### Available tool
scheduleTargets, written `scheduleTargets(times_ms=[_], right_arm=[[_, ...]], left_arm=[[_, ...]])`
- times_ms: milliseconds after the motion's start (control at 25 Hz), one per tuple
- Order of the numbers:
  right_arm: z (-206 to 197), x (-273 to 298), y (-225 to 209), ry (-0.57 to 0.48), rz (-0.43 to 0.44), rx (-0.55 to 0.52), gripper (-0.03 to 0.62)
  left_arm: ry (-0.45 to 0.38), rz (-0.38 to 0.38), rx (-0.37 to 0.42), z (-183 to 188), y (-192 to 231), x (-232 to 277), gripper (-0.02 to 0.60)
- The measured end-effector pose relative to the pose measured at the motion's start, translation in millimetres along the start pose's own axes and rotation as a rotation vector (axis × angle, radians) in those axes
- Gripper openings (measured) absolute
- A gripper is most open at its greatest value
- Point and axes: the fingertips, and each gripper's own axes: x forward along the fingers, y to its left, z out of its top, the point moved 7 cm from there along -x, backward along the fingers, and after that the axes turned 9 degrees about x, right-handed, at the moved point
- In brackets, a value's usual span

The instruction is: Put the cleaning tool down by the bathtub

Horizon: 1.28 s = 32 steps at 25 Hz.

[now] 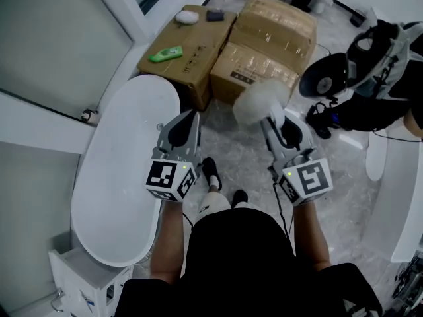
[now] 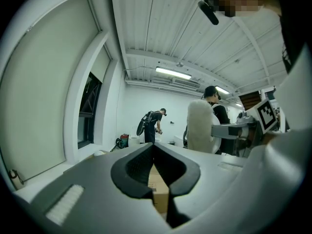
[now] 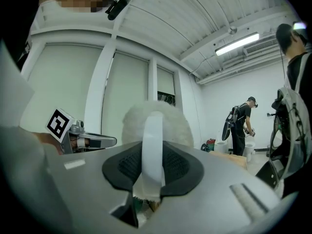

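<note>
Closest to the head camera we log the person's dark clothing (image 1: 238,256), with both forearms reaching forward.

Far left: a white oval bathtub (image 1: 119,197) lies lengthwise along the wall.

The left gripper (image 1: 192,116) sits just beside the tub's right rim in the head view. In its own view the jaws meet at their tips with nothing between them (only a cardboard box (image 2: 158,186) shows through the gap lower down).

Right of it, apart from the tub, the right gripper (image 1: 273,119) is clamped on the white handle (image 3: 152,140) of the cleaning tool (image 1: 259,101). Its fluffy white head stands up past the jaw tips.

We note the tool is held off the pale floor (image 1: 244,164), in front of two cardboard boxes (image 1: 264,45), and has not been set down by the tub.

A green object (image 1: 165,54) lies on the left box.

Far right: another person (image 1: 390,78) wearing a backpack.
</note>
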Motion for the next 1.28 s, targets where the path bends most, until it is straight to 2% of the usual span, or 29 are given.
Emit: scheduleTargets(times_ms=[280,640,1280], right_arm=[[15,57,-6,-0.005,-0.015,-0.005,0.092],[26,133,-13,-0.026,-0.029,-0.005,0.092],[35,251,-3,-0.016,-0.069,-0.010,0.092]], left_arm=[[-0.002,-0.004,-0.017,1,48,32,-0.003],[-0.009,-0.029,0.006,3,114,76,-0.003],[-0.010,-0.057,-0.019,-5,223,119,-0.003]])
